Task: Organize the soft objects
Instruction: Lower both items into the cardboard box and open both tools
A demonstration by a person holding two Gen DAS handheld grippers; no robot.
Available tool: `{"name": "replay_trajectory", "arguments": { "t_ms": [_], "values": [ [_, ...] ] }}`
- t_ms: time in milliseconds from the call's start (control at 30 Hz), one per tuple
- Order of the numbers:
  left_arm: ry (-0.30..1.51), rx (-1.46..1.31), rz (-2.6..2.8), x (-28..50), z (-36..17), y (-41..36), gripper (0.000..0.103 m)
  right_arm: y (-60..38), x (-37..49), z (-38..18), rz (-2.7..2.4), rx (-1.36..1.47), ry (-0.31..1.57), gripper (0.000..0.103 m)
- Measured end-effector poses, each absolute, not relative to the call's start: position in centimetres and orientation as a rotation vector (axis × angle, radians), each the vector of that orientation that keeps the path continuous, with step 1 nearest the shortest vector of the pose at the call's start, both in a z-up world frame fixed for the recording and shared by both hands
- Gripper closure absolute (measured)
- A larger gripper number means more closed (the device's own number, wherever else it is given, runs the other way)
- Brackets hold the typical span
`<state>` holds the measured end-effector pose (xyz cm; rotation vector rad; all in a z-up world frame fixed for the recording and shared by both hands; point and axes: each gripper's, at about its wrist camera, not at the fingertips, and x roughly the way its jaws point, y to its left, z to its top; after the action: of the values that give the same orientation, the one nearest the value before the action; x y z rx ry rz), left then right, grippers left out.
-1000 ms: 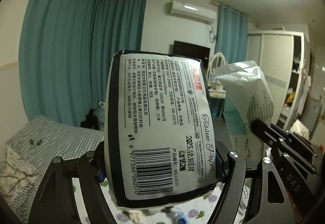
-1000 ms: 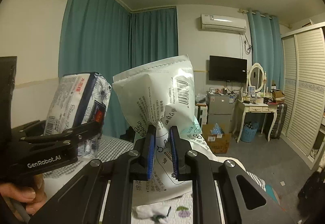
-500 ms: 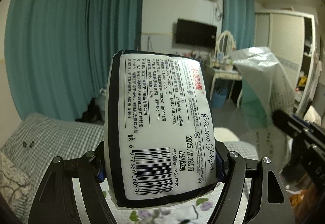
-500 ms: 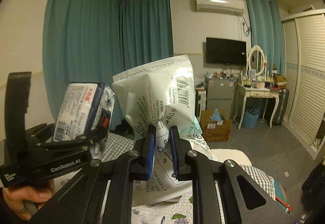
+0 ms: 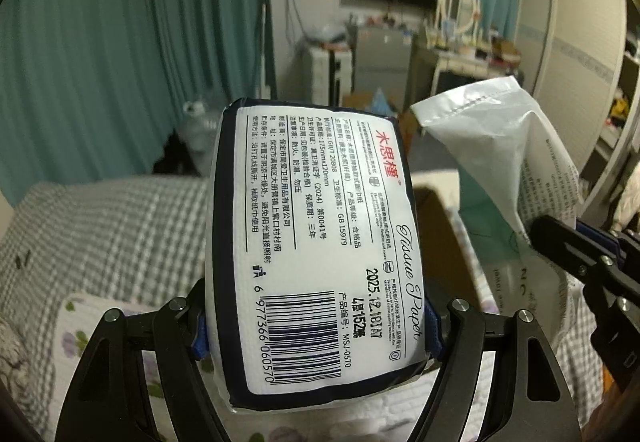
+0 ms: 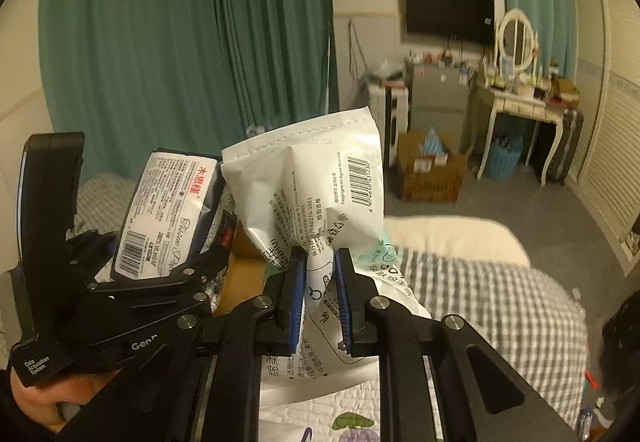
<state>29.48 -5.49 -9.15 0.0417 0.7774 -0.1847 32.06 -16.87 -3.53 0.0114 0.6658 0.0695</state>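
A white tissue paper pack with a dark blue border, a barcode and printed text stands upright between the fingers of my left gripper, which is shut on its sides. The same tissue paper pack shows at the left of the right wrist view, in the left gripper. My right gripper is shut on a crumpled white plastic pouch with a barcode and green print. That pouch and the right gripper appear at the right of the left wrist view. Both are held above a bed.
A bed with a grey checked cover and a floral quilt lies below. A brown cardboard box sits behind the held items. Teal curtains, a dressing table, a small fridge and a floor box stand beyond. A hand grips the left handle.
Both grippers have sunk and tilted downward with their loads; the ceiling and lamp left the views, and the bed and cardboard box came into view. Both grips are unchanged.
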Motion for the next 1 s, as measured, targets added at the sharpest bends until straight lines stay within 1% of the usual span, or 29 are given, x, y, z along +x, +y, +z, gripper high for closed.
{"name": "replay_trajectory", "arguments": {
  "t_ms": [233, 367, 567, 667, 700, 767, 800, 833, 867, 900, 1000],
  "values": [
    [0.876, 0.056, -0.175, 32.0, -13.2, -5.8, 0.028, -16.0, 36.4, -9.6, 0.085, -0.025, 0.794, 0.088],
    [0.913, 0.069, -0.167, 32.9, -14.3, -6.7, 0.027, -15.6, 37.8, -12.1, 0.086, -0.034, 0.846, 0.086],
    [0.901, 0.081, -0.166, 33.6, -14.3, -6.8, 0.022, -15.1, 38.2, -13.8, 0.086, -0.041, 0.866, 0.085],
    [0.906, 0.070, -0.160, 34.4, -14.3, -6.6, 0.020, -15.4, 38.4, -14.0, 0.094, -0.006, 0.876, 0.082],
    [0.908, 0.078, -0.149, 34.5, -14.2, -6.6, 0.020, -15.4, 38.4, -14.0, 0.094, 0.001, 0.877, 0.080],
    [0.915, 0.084, -0.141, 34.4, -14.0, -6.4, 0.019, -15.4, 38.2, -13.6, 0.089, 0.006, 0.874, 0.072],
    [0.915, 0.072, -0.151, 34.2, -13.8, -6.2, 0.019, -15.6, 38.0, -13.3, 0.083, 0.010, 0.866, 0.062],
    [0.914, 0.061, -0.156, 34.1, -13.6, -6.0, 0.019, -15.5, 37.8, -13.0, 0.081, 0.014, 0.859, 0.049],
    [0.910, 0.051, -0.158, 33.9, -13.2, -5.8, 0.019, -15.7, 37.5, -12.5, 0.084, 0.024, 0.844, 0.045],
    [0.901, 0.050, -0.157, 33.7, -12.8, -5.7, 0.019, -15.8, 37.1, -11.9, 0.087, 0.033, 0.829, 0.042],
    [0.855, 0.068, -0.148, 32.9, -11.4, -5.5, 0.019, -16.2, 36.1, -10.2, 0.072, 0.045, 0.793, 0.041]
  ]
}}
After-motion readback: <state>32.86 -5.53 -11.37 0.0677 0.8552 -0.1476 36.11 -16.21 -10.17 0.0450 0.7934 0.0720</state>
